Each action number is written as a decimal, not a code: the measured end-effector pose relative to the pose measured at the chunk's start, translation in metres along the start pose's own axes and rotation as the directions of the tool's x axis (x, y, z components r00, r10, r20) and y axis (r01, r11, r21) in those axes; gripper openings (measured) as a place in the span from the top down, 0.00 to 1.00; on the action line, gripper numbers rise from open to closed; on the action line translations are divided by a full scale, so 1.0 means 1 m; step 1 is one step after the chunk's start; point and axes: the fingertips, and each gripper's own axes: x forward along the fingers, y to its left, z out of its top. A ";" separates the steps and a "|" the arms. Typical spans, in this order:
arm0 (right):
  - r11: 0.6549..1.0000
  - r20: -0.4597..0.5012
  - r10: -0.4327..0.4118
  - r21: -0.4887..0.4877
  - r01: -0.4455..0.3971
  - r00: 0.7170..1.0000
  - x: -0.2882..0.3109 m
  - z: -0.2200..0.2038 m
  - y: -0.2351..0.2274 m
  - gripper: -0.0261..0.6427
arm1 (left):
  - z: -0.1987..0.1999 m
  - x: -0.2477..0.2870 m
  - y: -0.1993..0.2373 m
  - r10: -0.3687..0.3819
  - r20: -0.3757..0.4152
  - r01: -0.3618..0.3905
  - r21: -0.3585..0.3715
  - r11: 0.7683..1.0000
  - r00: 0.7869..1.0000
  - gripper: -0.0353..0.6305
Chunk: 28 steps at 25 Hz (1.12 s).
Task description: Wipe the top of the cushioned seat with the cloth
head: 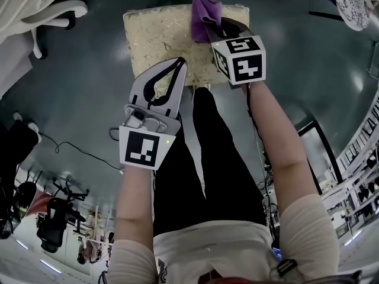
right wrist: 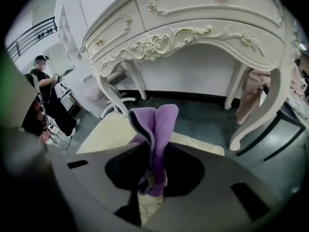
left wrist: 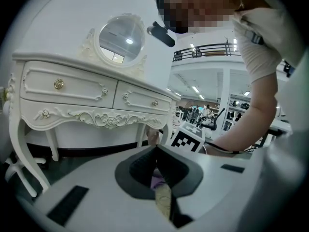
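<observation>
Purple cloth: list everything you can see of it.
The cloth is purple, fuzzy like terry, with a darker grey edge, bunched into folds. The right claw is shut on its lower part, and the folds stick out past the tips. It hangs over the far right part of the cream cushioned seat; whether it touches the seat cannot be told.

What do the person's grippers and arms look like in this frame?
Left gripper: pale grey tapered jaws lined black, a black-and-white left cube behind, with a small green light. Right gripper: darker grey jaws, similar right cube. A thin black cable runs along the right arm. Short cream sleeves, black trousers.
</observation>
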 end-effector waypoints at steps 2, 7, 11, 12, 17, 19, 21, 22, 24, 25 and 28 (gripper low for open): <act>1.000 0.000 -0.011 0.015 0.011 1.000 -0.006 -0.004 -0.012 0.83 | -0.001 0.005 -0.005 0.006 0.002 -0.006 -0.006 1.000 1.000 0.93; 0.999 0.003 -0.022 0.028 0.022 1.000 -0.016 -0.014 -0.035 0.83 | 0.001 0.020 -0.019 0.002 0.011 -0.002 0.019 1.000 1.000 0.93; 0.999 -0.006 -0.043 0.029 0.043 0.999 -0.026 -0.022 -0.054 0.83 | 0.005 0.036 -0.032 -0.011 0.035 0.011 0.014 1.000 0.999 0.93; 0.998 -0.010 -0.054 0.026 0.054 0.999 -0.030 -0.025 -0.059 0.83 | 0.007 0.040 -0.037 -0.016 0.041 0.016 0.014 1.000 0.999 0.93; 0.994 -0.023 -0.112 -0.008 0.111 0.993 -0.048 -0.045 -0.091 0.83 | 0.011 0.059 -0.059 -0.057 0.041 0.056 0.029 0.998 0.998 0.93; 0.992 -0.032 -0.124 -0.004 0.124 0.992 -0.053 -0.053 -0.101 0.83 | 0.009 0.061 -0.066 -0.075 0.026 0.073 0.040 0.997 0.997 0.93; 0.989 -0.049 -0.150 -0.002 0.151 0.987 -0.058 -0.059 -0.111 0.84 | 0.004 0.058 -0.069 -0.089 -0.003 0.089 0.057 0.994 0.996 0.93; 0.987 -0.051 -0.163 0.001 0.164 0.985 -0.060 -0.059 -0.114 0.84 | 0.002 0.054 -0.068 -0.090 -0.017 0.091 0.064 0.994 0.996 0.93; 0.986 -0.035 -0.167 0.013 0.167 0.985 -0.066 -0.054 -0.111 0.84 | 0.000 0.046 -0.062 -0.079 -0.026 0.080 0.064 0.995 0.997 0.93; 0.987 -0.018 -0.158 0.020 0.159 0.987 -0.070 -0.049 -0.106 0.84 | 0.001 0.040 -0.058 -0.068 -0.020 0.069 0.056 0.996 0.998 0.93; 0.992 0.021 -0.122 0.026 0.122 0.992 -0.081 -0.038 -0.080 0.84 | 0.005 0.021 -0.046 -0.033 0.000 0.033 0.028 0.999 0.999 0.93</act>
